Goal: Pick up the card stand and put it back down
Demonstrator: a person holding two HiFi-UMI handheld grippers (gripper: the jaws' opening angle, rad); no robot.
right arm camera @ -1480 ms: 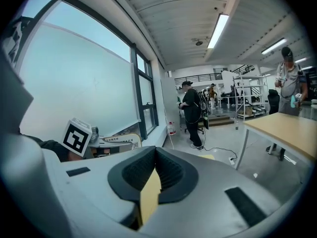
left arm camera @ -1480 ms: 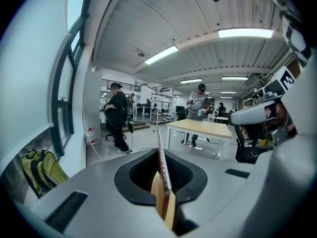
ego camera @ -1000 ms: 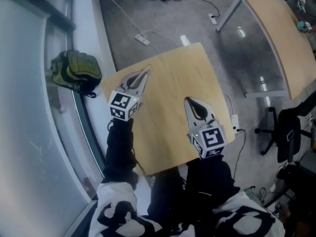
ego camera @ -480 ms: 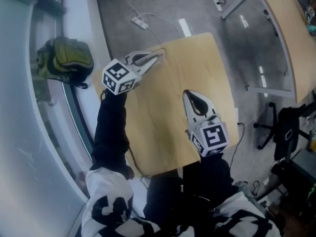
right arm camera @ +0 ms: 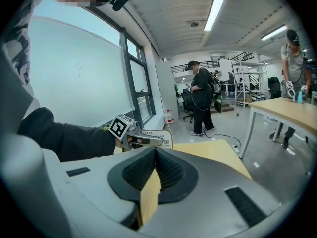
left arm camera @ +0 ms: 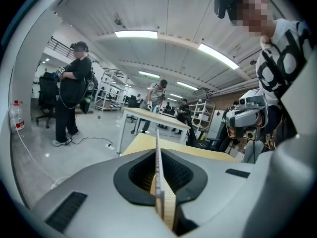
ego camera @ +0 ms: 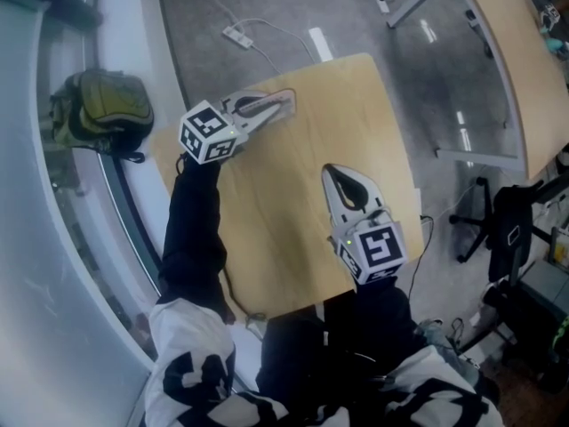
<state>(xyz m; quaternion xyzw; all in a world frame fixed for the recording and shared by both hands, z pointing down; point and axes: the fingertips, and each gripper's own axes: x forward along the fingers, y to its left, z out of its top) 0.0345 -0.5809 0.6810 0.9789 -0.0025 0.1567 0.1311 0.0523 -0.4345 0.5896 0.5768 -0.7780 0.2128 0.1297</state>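
The card stand [right arm camera: 161, 142] is at the far left corner of the tabletop [ego camera: 356, 105], held in the left claw [ego camera: 284, 101]. In the left gripper view, a thin clear plate stands on its edge exactly between the two jaws. The jaws are almost together and press on it from both sides, so this claw has a firm pinch on the plate.

In the right gripper view, the same stand shows its face, with a printed sheet and a small code square on it. It is upright and hangs from the tip of the left claw. Its lower edge is very near the wood, but I cannot tell if it touches already.

The right claw [ego camera: 336, 174] is closed with nothing in it. It waits over the near right part of the tabletop, well apart from the stand and pointing toward the far side.

I judge that the step in hand is the putting down. What matters is that the tabletop lies straight below the foot of the stand. The plate's long axis runs along the left claw, which points right along the far edge. The stand is close to this corner, so it should come down level and not over the edge.
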